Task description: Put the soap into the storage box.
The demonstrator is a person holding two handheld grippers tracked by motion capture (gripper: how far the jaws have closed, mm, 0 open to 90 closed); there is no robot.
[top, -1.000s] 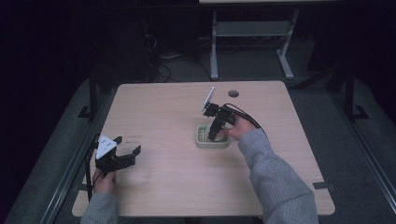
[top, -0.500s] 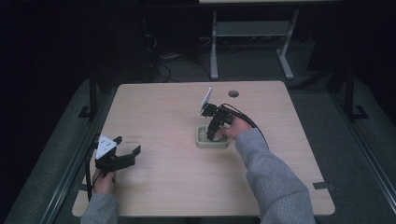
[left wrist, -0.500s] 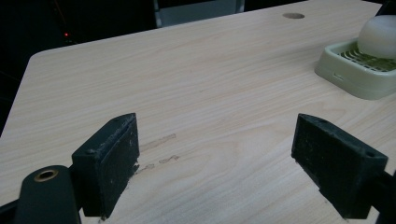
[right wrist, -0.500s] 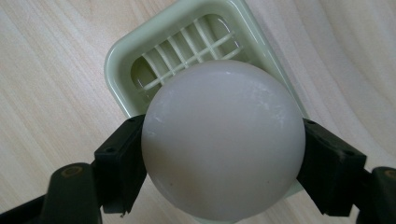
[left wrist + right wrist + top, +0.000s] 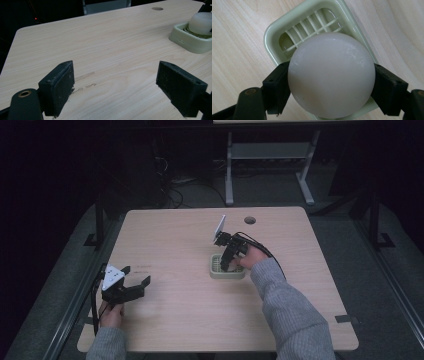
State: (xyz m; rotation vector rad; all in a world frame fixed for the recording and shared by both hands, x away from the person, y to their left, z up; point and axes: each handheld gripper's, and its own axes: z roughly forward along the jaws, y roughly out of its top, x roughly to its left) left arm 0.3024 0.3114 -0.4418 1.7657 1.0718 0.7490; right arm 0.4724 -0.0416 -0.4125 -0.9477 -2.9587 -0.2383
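A pale green slatted soap dish sits right of the table's middle. My right gripper points down into it, shut on a white round ball held over the dish; whether the ball touches the slats is hidden. In the left gripper view the ball rests low in the dish at the far right. My left gripper sits near the table's front left, open, with nothing between its jaws.
The light wood table has a round cable hole near its far edge. A metal stand and cables on the floor lie beyond it. Faint smudges mark the wood by the left gripper.
The right gripper has eased slightly lower and nearer over the dish with the ball still held. The left gripper has stayed put.
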